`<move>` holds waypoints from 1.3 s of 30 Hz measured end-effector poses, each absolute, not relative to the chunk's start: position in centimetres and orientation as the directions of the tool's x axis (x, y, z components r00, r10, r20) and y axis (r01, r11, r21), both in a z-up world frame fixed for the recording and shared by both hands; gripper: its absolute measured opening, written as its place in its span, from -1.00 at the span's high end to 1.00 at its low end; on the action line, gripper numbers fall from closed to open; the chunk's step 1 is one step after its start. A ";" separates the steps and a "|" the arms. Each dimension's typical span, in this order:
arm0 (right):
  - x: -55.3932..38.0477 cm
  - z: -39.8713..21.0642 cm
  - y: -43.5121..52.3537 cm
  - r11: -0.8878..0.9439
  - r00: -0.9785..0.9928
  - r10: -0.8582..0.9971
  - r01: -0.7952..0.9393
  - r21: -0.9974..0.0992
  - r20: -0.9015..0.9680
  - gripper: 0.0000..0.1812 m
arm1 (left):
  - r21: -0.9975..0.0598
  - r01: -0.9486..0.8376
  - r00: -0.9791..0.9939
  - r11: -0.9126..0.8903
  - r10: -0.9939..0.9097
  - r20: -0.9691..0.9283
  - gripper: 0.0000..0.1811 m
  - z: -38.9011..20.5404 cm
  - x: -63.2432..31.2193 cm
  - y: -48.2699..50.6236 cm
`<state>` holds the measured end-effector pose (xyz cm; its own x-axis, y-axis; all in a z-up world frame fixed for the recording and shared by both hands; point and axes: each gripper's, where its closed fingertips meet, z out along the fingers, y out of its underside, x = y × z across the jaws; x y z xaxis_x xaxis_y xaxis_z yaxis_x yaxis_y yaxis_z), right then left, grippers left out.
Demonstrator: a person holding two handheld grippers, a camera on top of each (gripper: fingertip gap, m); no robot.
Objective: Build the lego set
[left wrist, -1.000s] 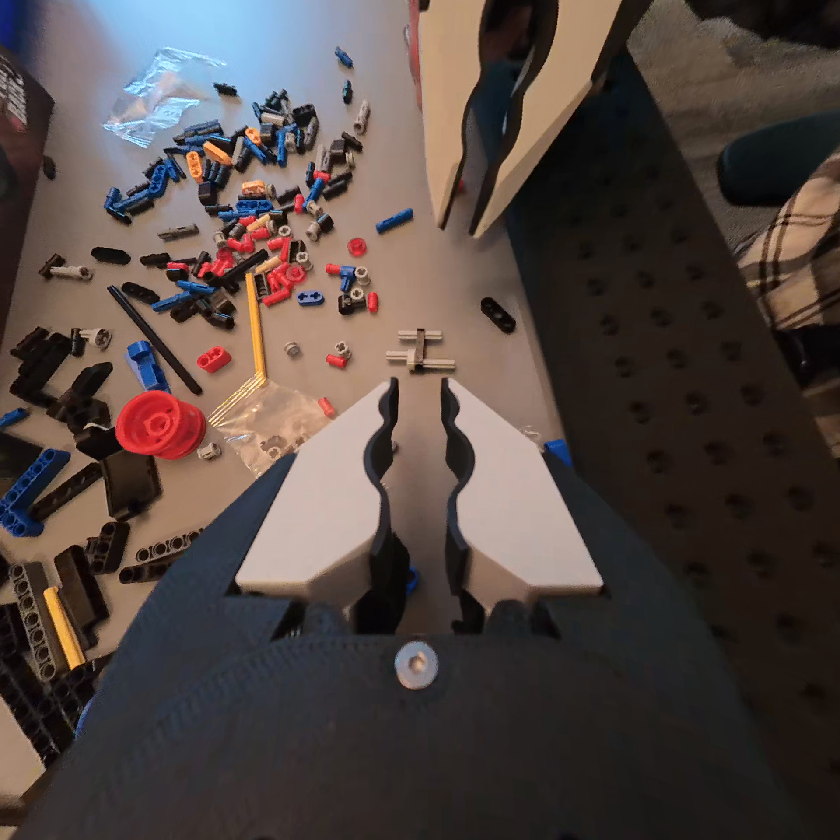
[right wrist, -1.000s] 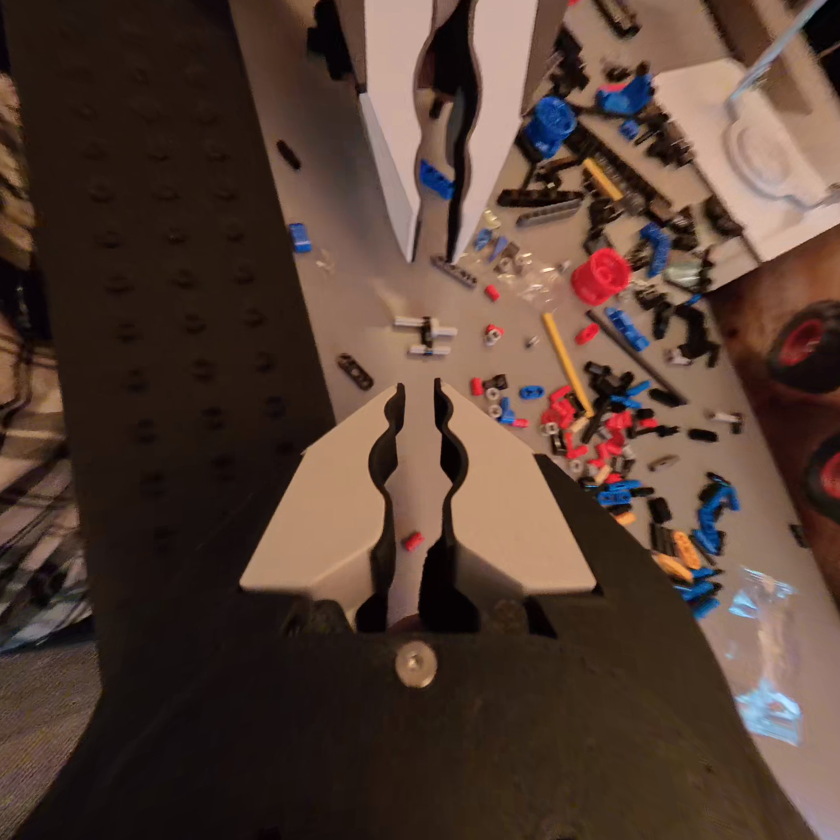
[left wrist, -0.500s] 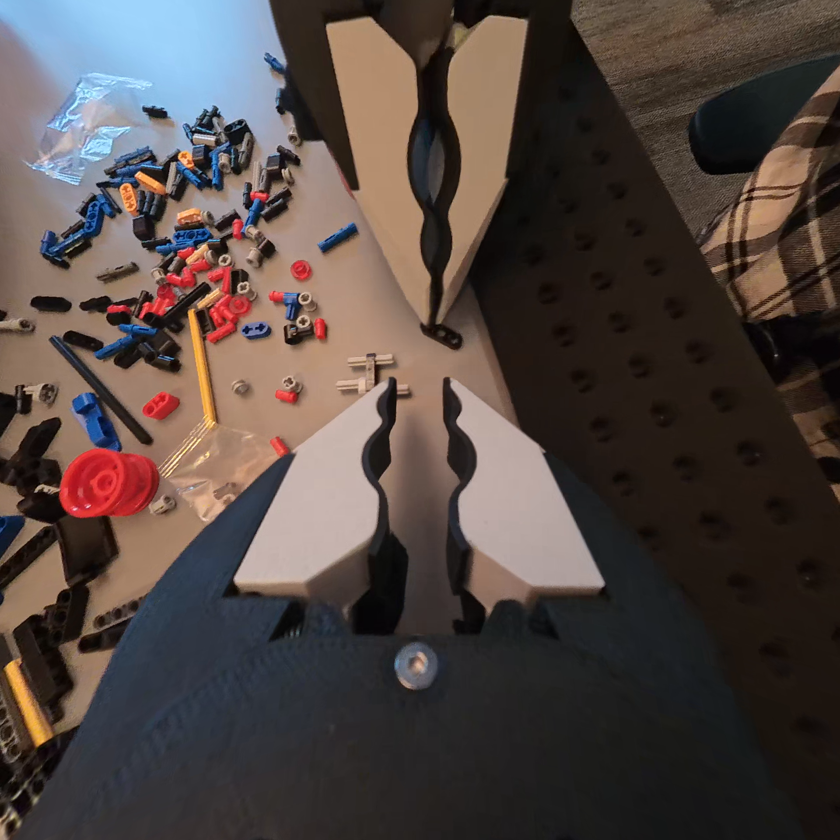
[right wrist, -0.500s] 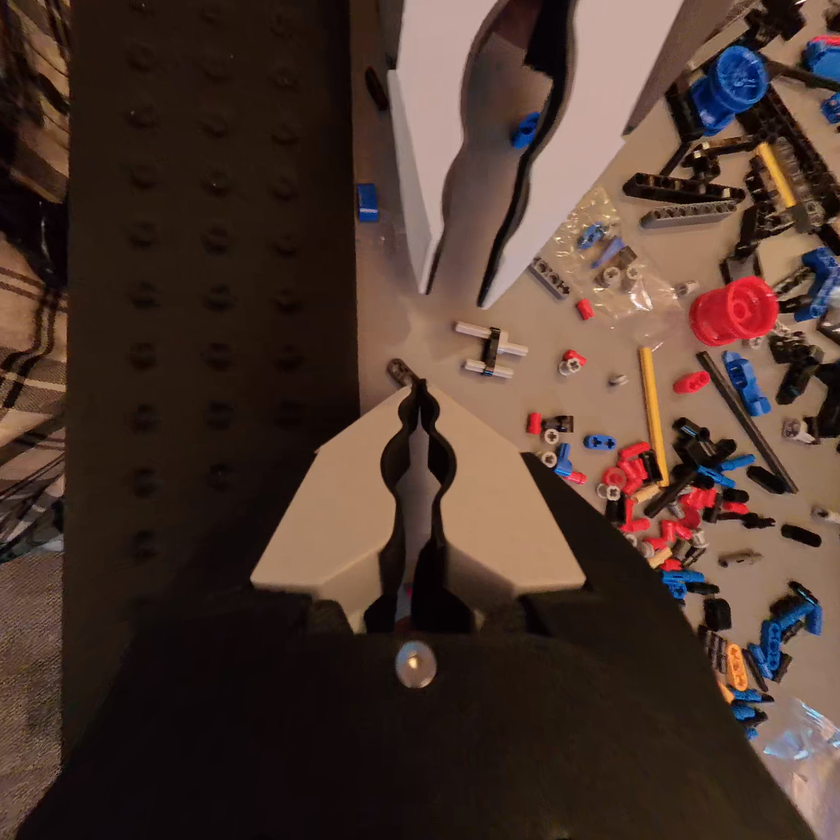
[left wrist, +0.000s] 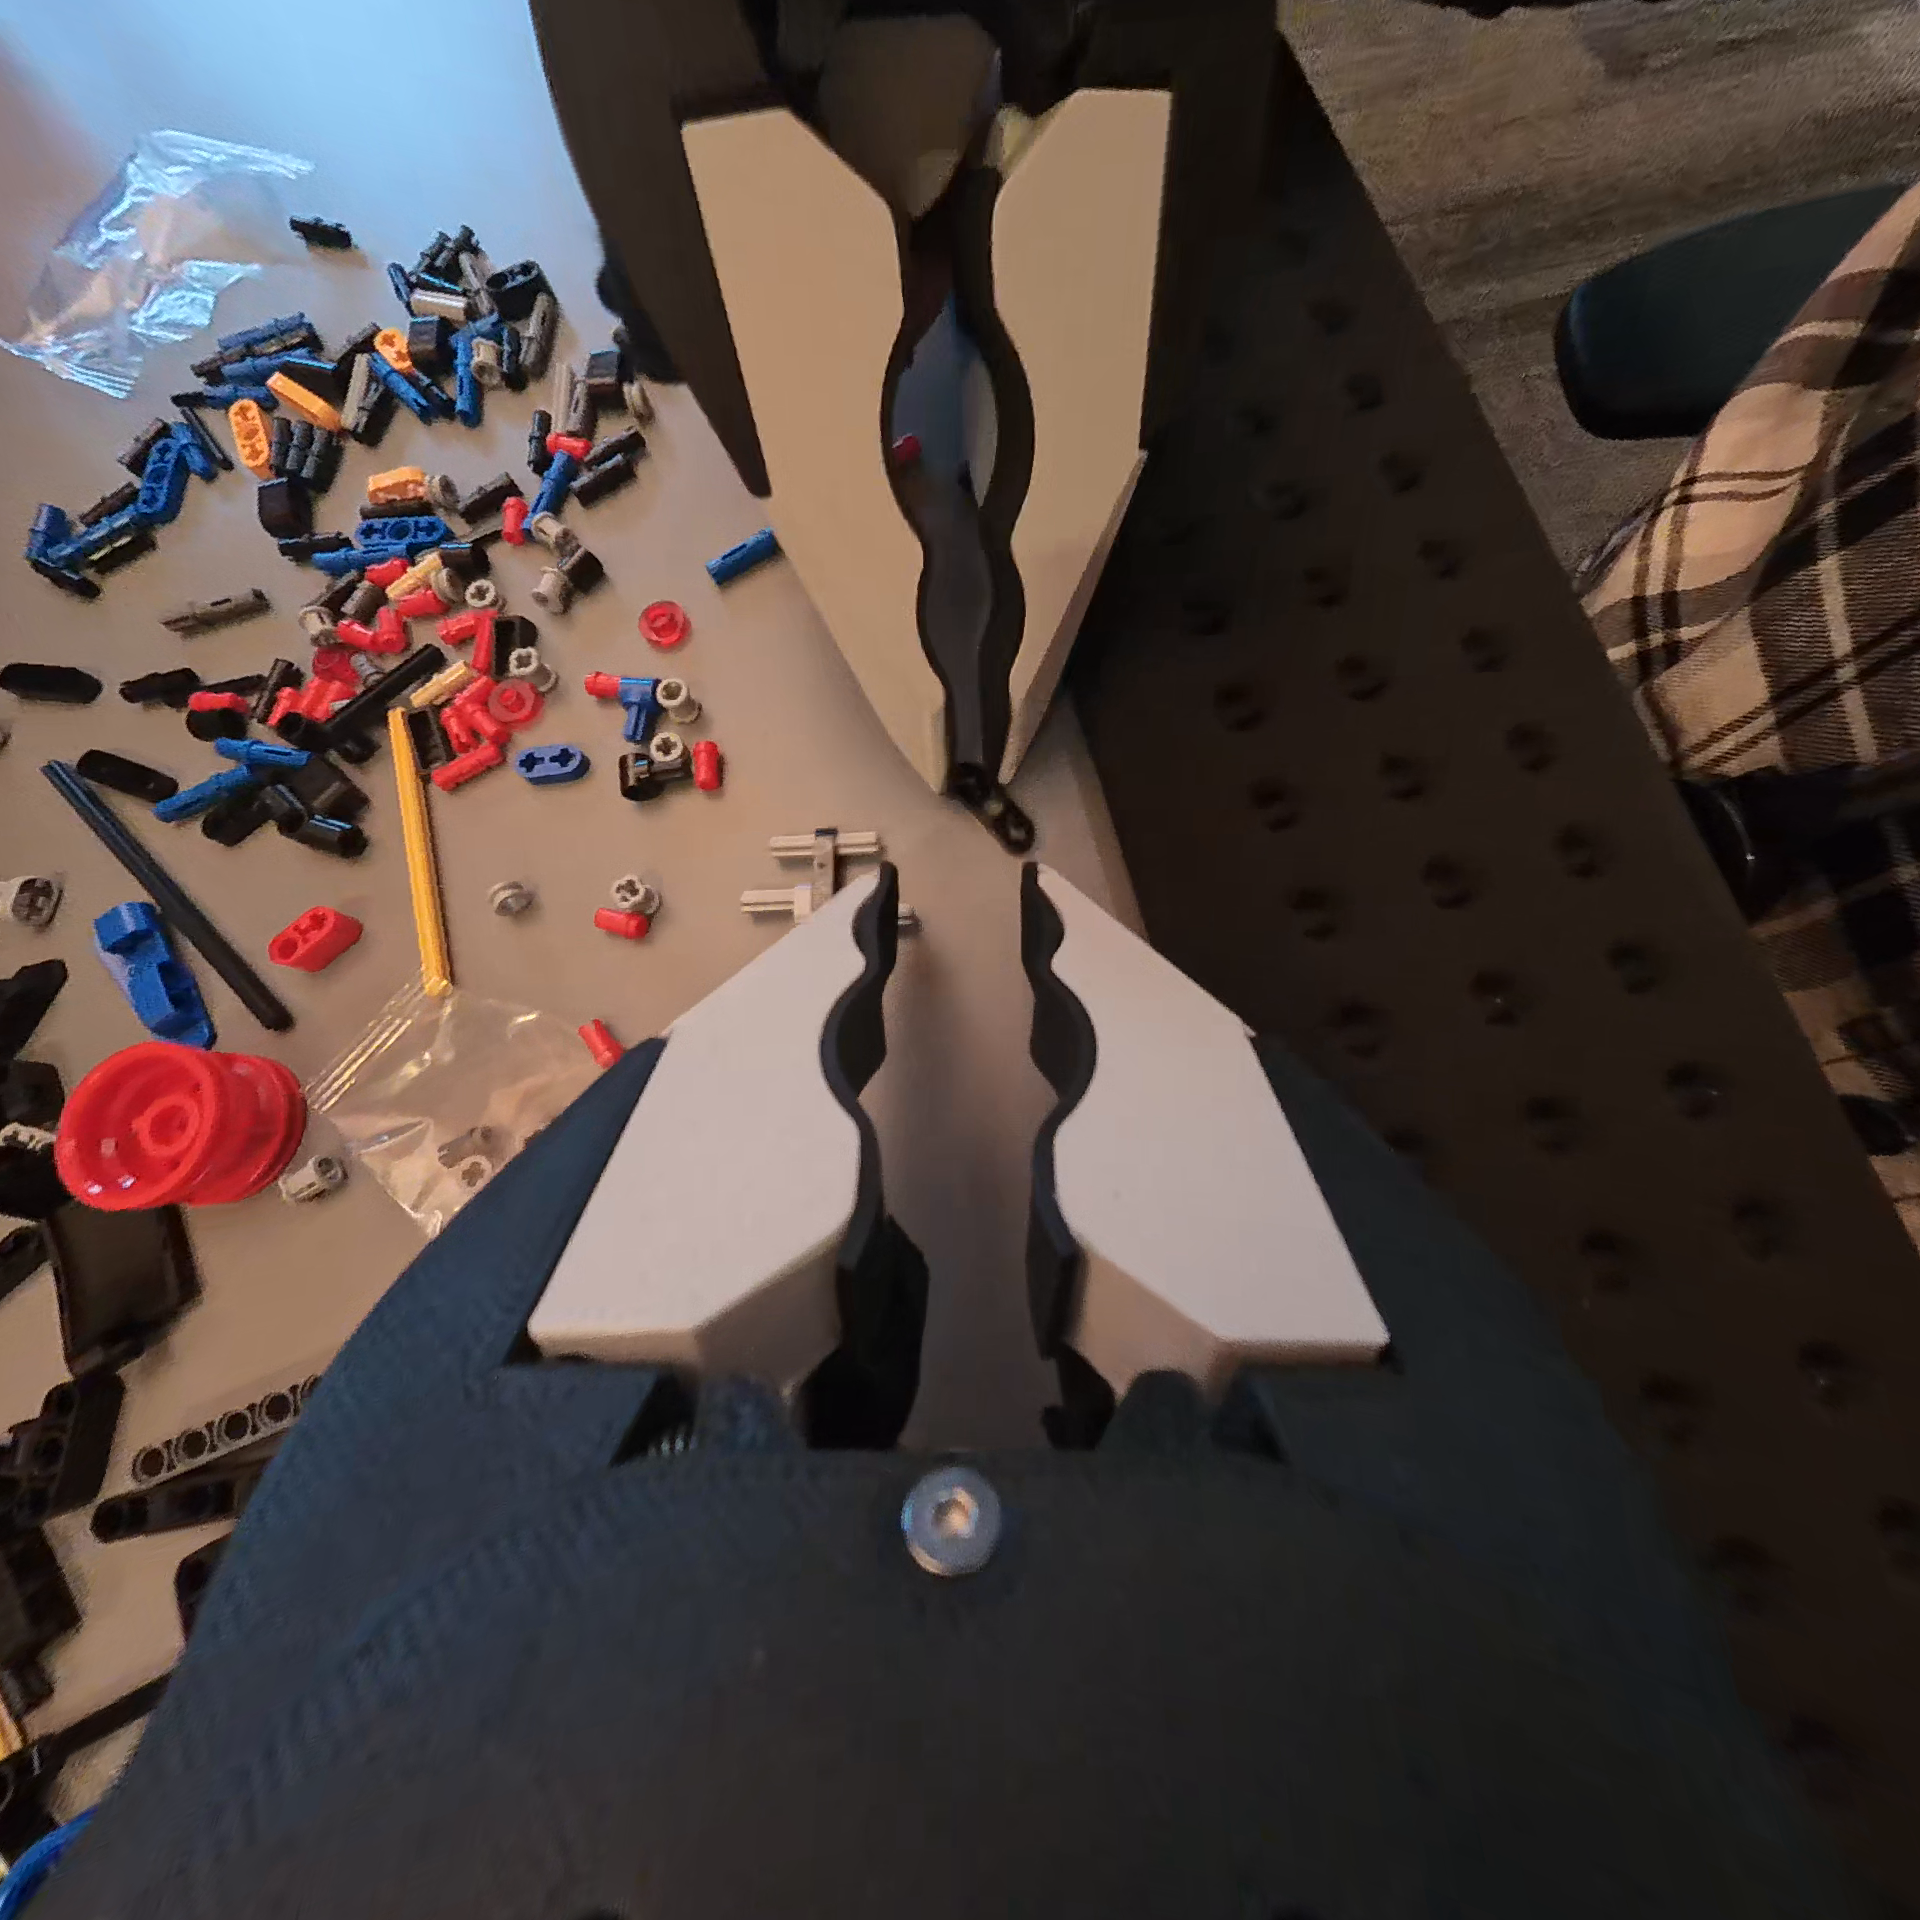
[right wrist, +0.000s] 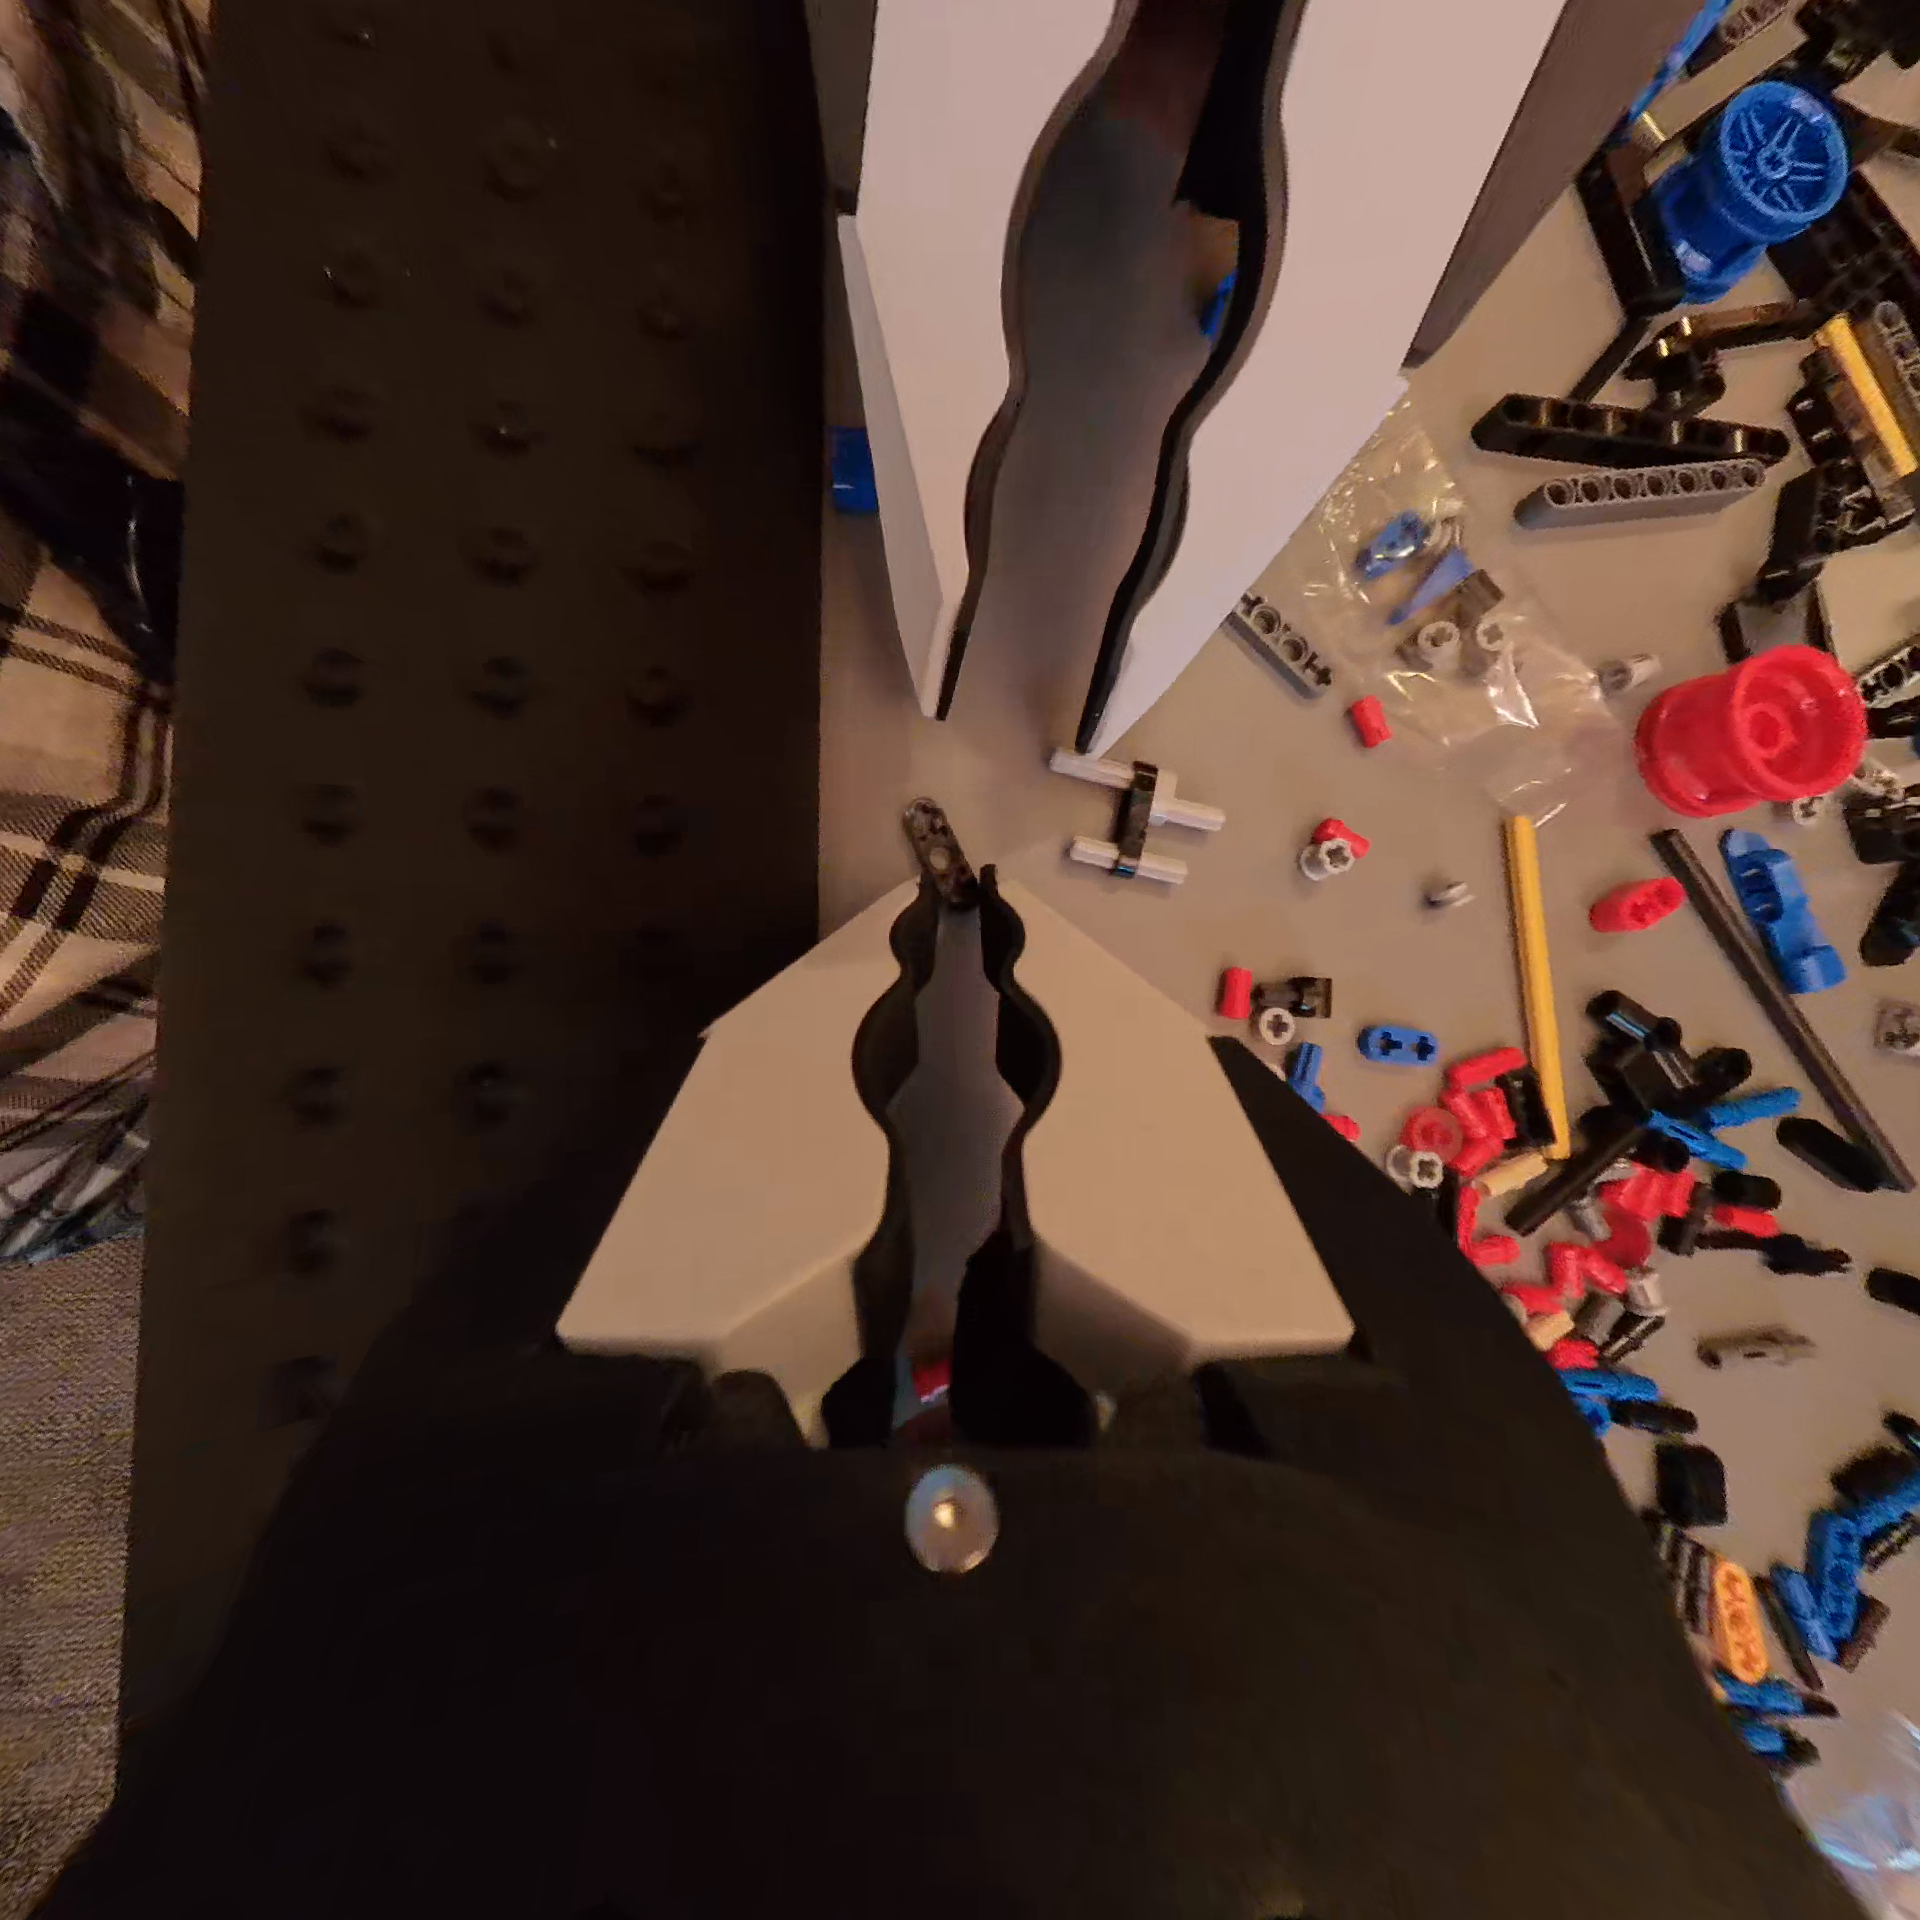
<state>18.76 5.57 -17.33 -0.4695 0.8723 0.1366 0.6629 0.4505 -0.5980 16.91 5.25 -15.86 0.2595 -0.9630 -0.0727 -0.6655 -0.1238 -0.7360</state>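
A: Where is the black link (right wrist: 940,850) lying?

B: On the grey table (right wrist: 1299,914), at its edge by the dark pegboard (right wrist: 499,644), and the right gripper (right wrist: 961,891) is pinching one end, jaws nearly closed. Its long axis is running on from the tips towards the left gripper (left wrist: 954,878).

A: And the left?

B: It is hovering just short, jaws apart and empty, beside the grey-pin piece (left wrist: 821,878). The grip is probably thin; that end is hidden.
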 end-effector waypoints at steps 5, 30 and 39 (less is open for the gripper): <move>18.5 -17.0 6.2 0.397 -0.415 0.900 0.657 -0.641 0.132 0.94 | -0.741 -0.661 0.257 -0.115 -0.963 -0.080 0.75 -15.7 17.0 5.2; 17.3 -15.0 6.1 0.445 -0.263 0.893 0.635 -0.631 0.365 0.91 | -0.557 -0.821 0.157 0.124 -0.889 -0.430 0.94 -15.9 16.9 6.0; 16.8 -16.4 5.8 0.405 -0.266 0.914 0.667 -0.625 0.308 0.93 | -0.418 -0.878 0.041 0.233 -0.834 -0.551 0.92 -16.5 16.5 5.9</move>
